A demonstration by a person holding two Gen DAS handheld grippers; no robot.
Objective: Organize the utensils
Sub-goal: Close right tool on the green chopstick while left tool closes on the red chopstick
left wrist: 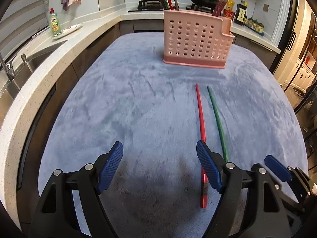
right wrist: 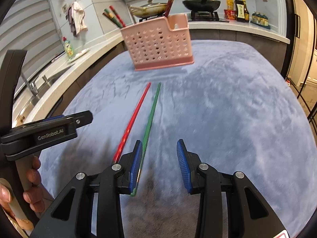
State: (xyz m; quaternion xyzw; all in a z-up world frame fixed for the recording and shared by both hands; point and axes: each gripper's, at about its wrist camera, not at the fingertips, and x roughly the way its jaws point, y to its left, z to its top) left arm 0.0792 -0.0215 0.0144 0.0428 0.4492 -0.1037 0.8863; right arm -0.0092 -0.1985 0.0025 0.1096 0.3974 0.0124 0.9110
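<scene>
Blue cloth (left wrist: 138, 99), red chopstick (left wrist: 201, 115) beside left tool (left wrist: 159, 150)

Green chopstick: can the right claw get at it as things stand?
Probably yes. The green chopstick lies flat on the blue cloth, apart from the red chopstick, with nothing on it. The right claw is open, its left pad over the near end; a slight leftward shift should straddle it.

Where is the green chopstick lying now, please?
The green chopstick lies flat on the blue cloth, just right of the red chopstick in both views and nearer than the pink holder.
</scene>
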